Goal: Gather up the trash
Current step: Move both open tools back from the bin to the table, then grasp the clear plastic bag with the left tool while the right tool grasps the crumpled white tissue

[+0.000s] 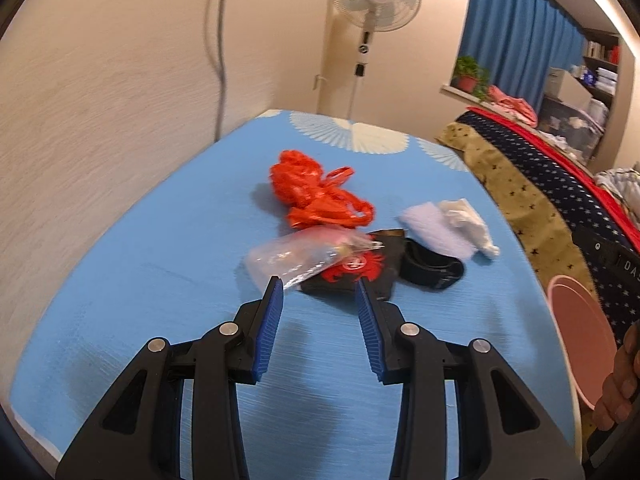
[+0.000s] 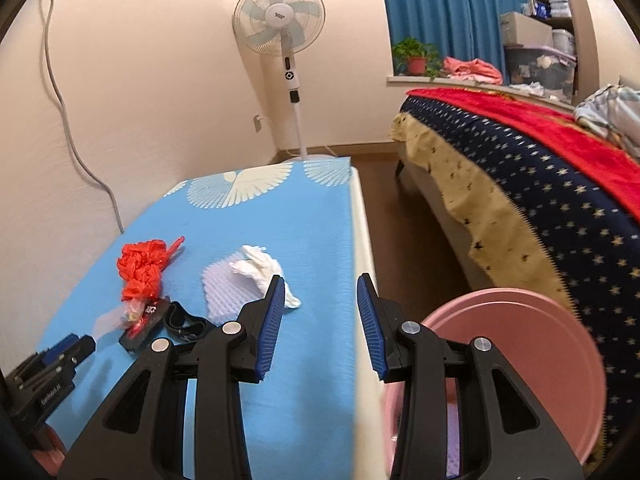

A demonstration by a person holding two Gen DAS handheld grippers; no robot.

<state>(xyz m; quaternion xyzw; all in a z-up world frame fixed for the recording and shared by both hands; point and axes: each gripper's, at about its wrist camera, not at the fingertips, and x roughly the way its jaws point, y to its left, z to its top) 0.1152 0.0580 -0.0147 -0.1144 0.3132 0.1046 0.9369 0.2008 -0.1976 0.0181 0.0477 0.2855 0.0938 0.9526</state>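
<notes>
My left gripper is wide open and holds nothing. Its tips sit just at the near edge of the trash pile on the blue table. My right gripper is wide open too and empty, hanging over the table's right edge. The pink bin is at about 4 o'clock from it, down beside the table.

From my left gripper, the clear plastic bag is at 11 o'clock, lying partly on the black wrapper at 12 o'clock. The black strap is at 1 o'clock. The red bag is farther at 12 o'clock, and the white tissue is at 2 o'clock.

The clear bag is slippery. If I pinch only its corner, it could slide out. I might also grab the wrapper with it and drop one.

The clear bag's long side runs from 10 o'clock to 4 o'clock.
</notes>
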